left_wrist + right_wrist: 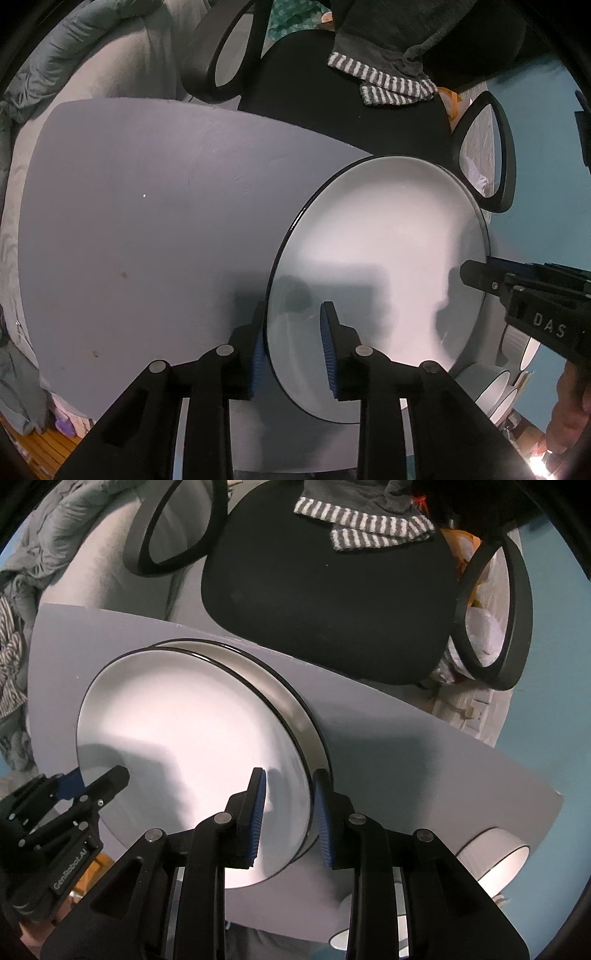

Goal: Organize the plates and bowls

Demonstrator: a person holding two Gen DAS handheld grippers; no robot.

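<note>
Closest to the left wrist lens, the left gripper (293, 310) points down with its black fingers and blue ribbed pads apart. We see the near left rim of the plate (369, 240) running up between them. One finger stands outside the rim over the table (129, 221), the other over the plate's face. A gap shows beside each pad, so these tongs stand open around the rim and are not gripping it. The white, dark-edged plate sits at the right end of the grey table. At its far right rim we see the right gripper (480, 267), held by a hand (569, 406) low at the right edge. Beyond the table stands a black chair (351, 122) with a striped cloth (391, 81) on its seat. Some white bowls (498, 387) show past the table's lower right edge.

From the right wrist, the right gripper (289, 775) likewise straddles the plate's rim, one finger over the white face, the other just outside it. We see space on both sides, so these tongs are open too, nothing clamped. Here the plate (184, 738) rests on a second plate (295, 701), whose rim peeks out behind and to the right. Across the plate, the left gripper (96, 779) sits at the opposite rim. More bowls (495, 860) lie at the lower right.
</note>
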